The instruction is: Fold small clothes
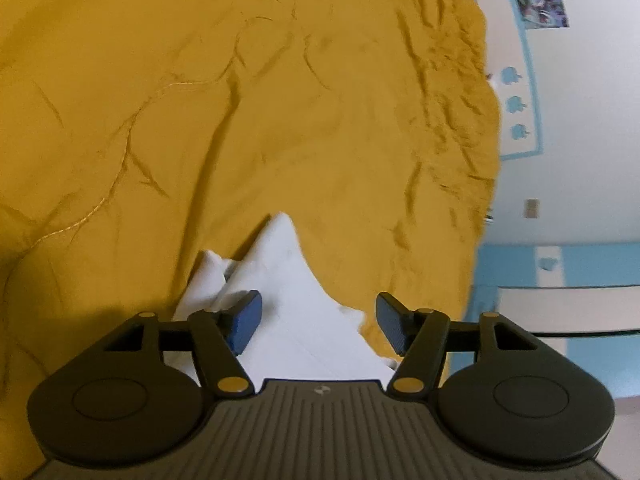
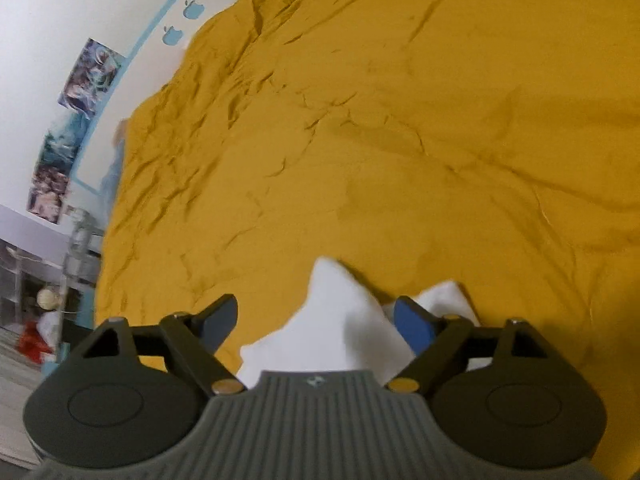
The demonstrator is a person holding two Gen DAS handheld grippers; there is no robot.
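Observation:
A small white garment (image 1: 288, 312) lies on a mustard-yellow bed cover (image 1: 240, 100), its pointed corner aimed away from me. My left gripper (image 1: 318, 322) hovers just over it with the blue pads (image 1: 246, 326) spread wide; cloth lies under the gap, and neither pad presses on it. In the right wrist view the same white garment (image 2: 340, 320) shows a peaked fold and a second flap at the right. My right gripper (image 2: 316, 322) stands open around that peak, and its right pad (image 2: 414, 328) is close against the cloth without pinching it.
The yellow cover (image 2: 400, 140) is creased and fills most of both views. A white wall with blue trim and posters (image 2: 80, 92) borders the bed. Shelving and a red object (image 2: 34, 344) stand on the floor past the bed's edge.

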